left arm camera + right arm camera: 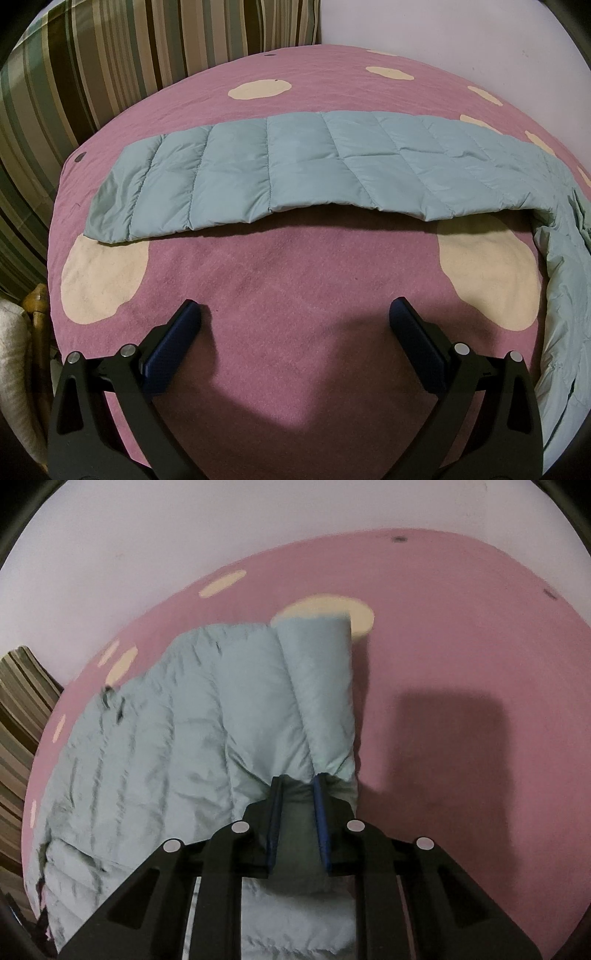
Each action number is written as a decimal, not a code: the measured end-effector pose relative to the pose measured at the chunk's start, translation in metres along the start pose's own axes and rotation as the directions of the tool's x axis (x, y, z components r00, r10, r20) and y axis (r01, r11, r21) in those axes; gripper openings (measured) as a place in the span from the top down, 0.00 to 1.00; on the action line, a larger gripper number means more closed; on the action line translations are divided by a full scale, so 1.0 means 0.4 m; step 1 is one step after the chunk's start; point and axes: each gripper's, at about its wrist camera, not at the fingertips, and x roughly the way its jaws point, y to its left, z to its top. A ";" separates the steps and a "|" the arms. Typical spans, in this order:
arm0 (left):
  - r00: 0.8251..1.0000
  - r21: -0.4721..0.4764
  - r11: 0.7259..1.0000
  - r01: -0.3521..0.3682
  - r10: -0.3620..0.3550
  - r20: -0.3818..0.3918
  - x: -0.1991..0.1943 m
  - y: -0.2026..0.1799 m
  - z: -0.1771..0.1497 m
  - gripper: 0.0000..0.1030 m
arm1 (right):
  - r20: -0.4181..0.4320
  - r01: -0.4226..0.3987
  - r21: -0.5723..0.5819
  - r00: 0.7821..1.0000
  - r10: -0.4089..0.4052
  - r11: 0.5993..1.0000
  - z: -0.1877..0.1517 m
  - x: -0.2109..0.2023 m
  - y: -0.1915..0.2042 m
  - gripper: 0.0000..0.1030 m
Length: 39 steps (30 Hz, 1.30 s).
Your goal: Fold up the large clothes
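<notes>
Right gripper [298,781] has its jaws pinching a bunched fold of the puffy pale-teal quilted jacket [177,746], w/ one sleeve [317,686] running away from the pads over the pink bedspread [461,635] toward a cream spot, the rest of the jacket lying crumpled to the left. Left gripper [297,314] hangs above bare bedspread w/ jaws spread wide and nothing btwn them. Only the left wrist cam shows the other sleeve [295,170] stretched flat across the bed further back, plus the striped pillow [110,66] behind it by the wall.
</notes>
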 end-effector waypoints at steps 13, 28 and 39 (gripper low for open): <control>1.000 0.003 1.000 -0.004 0.004 -0.001 -0.001 0.001 0.000 0.02 | -0.032 0.059 0.010 0.998 -0.059 0.998 0.141 0.167 -0.039 0.83; 1.000 0.003 1.000 -0.004 0.004 0.000 -0.003 0.001 -0.001 0.02 | 0.096 0.279 0.028 0.955 -0.280 0.960 -0.032 -0.101 -0.164 0.47; 1.000 0.002 1.000 -0.004 0.004 -0.001 -0.003 0.000 -0.001 0.02 | 0.056 0.459 0.029 0.886 -0.460 0.888 -0.206 -0.119 -0.249 0.29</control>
